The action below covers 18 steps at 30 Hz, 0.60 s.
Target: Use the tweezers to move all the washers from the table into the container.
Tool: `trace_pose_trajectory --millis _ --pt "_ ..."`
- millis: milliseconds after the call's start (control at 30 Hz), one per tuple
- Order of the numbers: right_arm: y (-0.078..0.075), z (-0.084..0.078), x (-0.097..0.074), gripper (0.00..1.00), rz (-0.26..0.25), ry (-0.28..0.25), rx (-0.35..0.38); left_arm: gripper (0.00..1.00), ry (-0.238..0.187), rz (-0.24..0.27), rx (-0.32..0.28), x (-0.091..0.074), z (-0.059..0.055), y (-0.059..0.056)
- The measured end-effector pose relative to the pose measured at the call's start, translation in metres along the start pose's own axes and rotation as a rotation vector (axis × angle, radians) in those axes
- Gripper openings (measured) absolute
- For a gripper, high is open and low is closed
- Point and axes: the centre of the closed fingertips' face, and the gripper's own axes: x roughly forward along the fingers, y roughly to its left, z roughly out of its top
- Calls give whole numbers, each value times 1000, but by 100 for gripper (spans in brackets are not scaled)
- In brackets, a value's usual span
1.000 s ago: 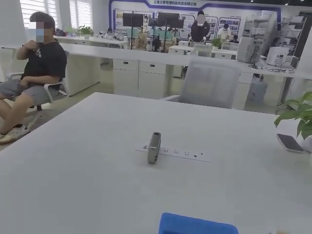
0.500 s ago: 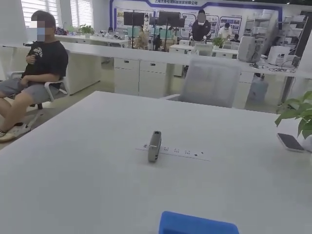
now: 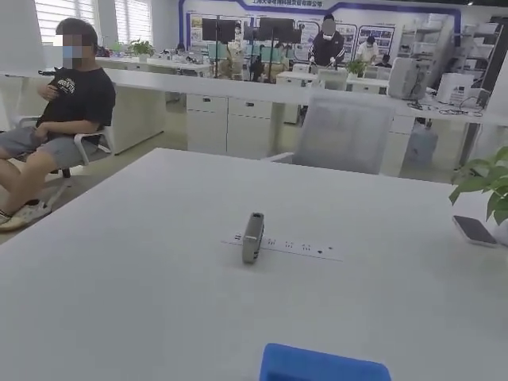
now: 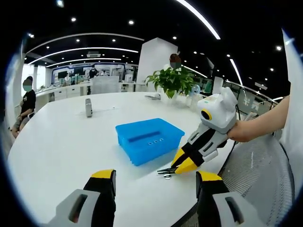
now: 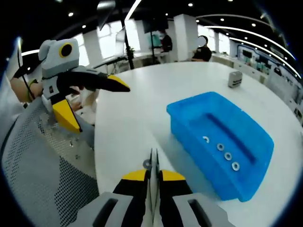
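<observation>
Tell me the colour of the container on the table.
The container is bright blue, inside and out; the right gripper view shows it best.

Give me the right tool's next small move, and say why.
Probably nip the washer with the tweezers and lift it into the blue container. The right tool is shut on the tweezers, their tips at that washer on the table beside the container; four washers lie inside.

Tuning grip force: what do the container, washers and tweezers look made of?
Container: likely plastic, uniform blue, moulded rounded walls. Washers: probably metal, pale grey rings with slight shine. Tweezers: apparently metal, thin dark blades; finish unclear.
</observation>
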Motion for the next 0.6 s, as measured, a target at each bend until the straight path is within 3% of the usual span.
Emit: trace_pose_trajectory --millis 300,600 --pt "3 -9 -9 6 -9 -6 5 69 2 0 1 0 -1 0" --pt "10 -37 -34 7 -33 70 -36 69 5 -5 6 1 -1 -1"
